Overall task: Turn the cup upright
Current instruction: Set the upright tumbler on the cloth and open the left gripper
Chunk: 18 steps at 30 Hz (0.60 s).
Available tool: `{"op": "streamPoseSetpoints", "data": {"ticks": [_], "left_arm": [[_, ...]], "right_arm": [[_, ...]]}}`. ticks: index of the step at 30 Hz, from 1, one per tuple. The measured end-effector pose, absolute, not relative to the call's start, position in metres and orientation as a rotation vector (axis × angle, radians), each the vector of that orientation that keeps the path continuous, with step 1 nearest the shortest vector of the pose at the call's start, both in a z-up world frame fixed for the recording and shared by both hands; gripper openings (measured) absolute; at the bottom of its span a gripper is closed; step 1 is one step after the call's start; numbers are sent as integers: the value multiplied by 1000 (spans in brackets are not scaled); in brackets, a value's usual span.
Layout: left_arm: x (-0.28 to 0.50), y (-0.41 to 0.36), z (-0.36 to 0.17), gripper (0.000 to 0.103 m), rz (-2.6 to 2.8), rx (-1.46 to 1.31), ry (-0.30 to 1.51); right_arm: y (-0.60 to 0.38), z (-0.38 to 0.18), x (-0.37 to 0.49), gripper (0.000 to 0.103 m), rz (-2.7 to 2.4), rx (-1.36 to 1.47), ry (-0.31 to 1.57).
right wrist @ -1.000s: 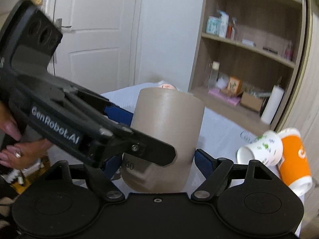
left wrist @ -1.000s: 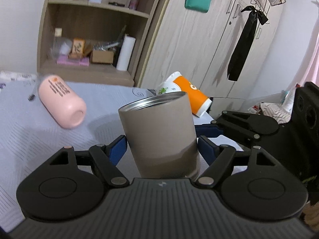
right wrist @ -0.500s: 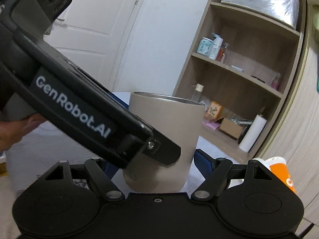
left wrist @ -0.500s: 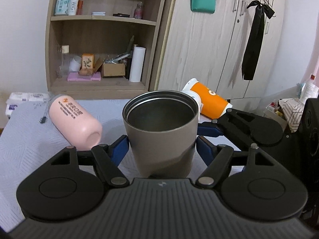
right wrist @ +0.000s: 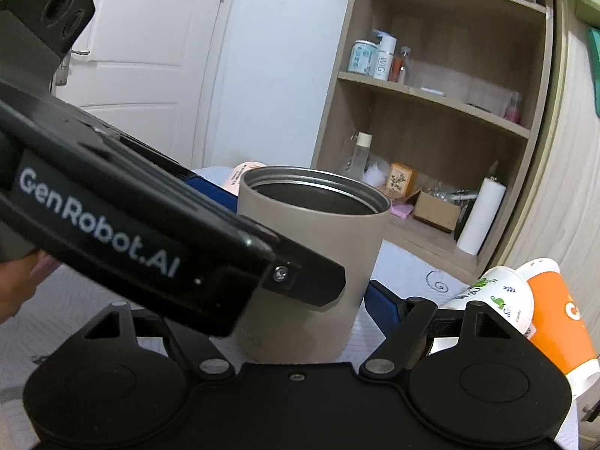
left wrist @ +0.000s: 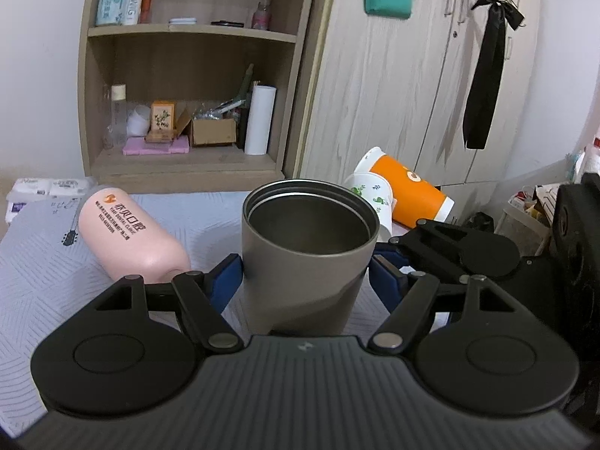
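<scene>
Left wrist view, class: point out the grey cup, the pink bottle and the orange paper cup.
grey cup [left wrist: 300,273]: left wrist view, on its outer wall below the rim.
pink bottle [left wrist: 131,236]: left wrist view, on its side, mid-body.
orange paper cup [left wrist: 408,191]: left wrist view, on its orange side wall.

Pale patterned table [left wrist: 33,281]: grey cup [left wrist: 305,255] upright, pink bottle [left wrist: 131,236] on side, paper cups [left wrist: 405,195] toppled.

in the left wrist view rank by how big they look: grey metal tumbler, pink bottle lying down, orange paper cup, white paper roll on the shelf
1. Grey metal tumbler, nearest the camera, so inflated.
2. Pink bottle.
3. Orange paper cup.
4. White paper roll, far back on the shelf, so true size unsure.
</scene>
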State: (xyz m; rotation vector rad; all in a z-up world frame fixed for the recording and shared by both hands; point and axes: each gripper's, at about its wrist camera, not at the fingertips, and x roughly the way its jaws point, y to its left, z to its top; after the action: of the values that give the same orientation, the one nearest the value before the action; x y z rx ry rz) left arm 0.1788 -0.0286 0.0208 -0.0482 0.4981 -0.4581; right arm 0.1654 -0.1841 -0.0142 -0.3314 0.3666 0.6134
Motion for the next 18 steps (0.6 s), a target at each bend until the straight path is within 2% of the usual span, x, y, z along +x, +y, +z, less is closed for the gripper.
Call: {"op": "streamPoseSetpoints", "data": {"ticks": [7, 10, 18], "left_arm": [[174, -37, 19, 74, -432, -47, 487], [175, -35, 17, 75, -420, -87, 555], [150, -22, 22, 76, -389, -109, 519]], "right_arm": [[-188, -13, 169, 82, 627, -287, 409], [-188, -12, 167, 85, 613, -281, 414], [-191, -6, 148, 87, 570, -320, 408]]}}
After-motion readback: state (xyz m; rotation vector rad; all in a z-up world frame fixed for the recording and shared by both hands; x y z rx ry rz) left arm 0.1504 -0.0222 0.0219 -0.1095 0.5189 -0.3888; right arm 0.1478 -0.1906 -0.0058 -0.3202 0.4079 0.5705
